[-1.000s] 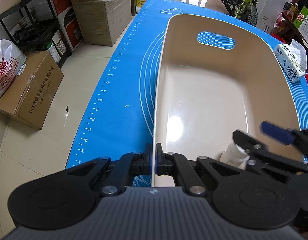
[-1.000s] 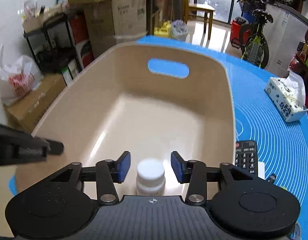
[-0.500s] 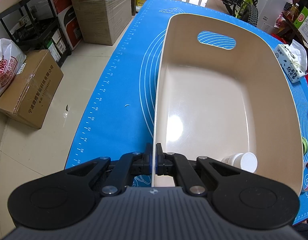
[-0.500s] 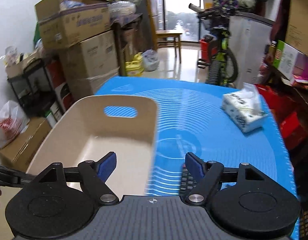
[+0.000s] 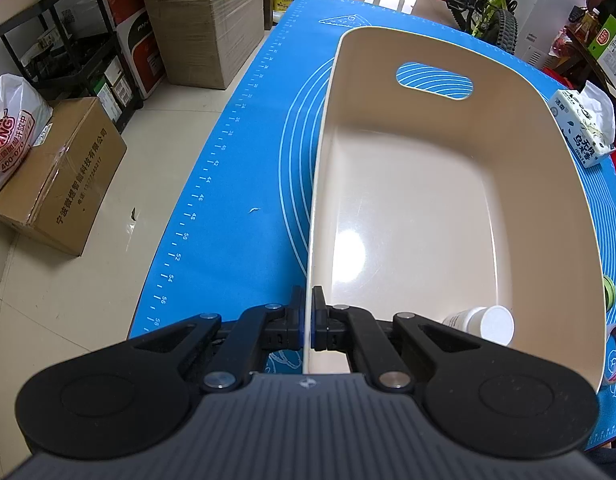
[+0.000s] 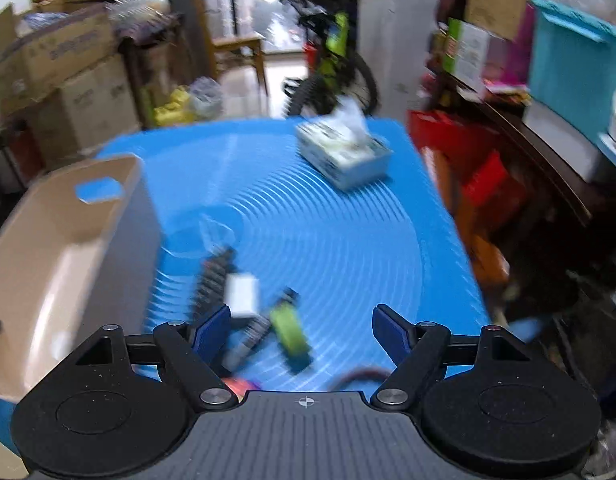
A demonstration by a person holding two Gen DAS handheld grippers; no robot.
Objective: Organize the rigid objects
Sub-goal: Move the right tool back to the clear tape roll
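Left wrist view: left gripper (image 5: 308,316) staying clamped on bin (image 5: 548,152) rim; white bottle (image 5: 482,322) now lying inside. Right gripper (image 6: 301,332), jaws apart, empty, swinging toward remaining clutter.

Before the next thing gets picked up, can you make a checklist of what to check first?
1. Left tool clamped on the beige plastic bin's rim: ok.
2. Small white plastic bottle lying inside the bin: ok.
3. Right tool open and empty: ok.
4. Items left on the blue mat, like the green block: ok.
5. Clear view of them: not ok, blurred.
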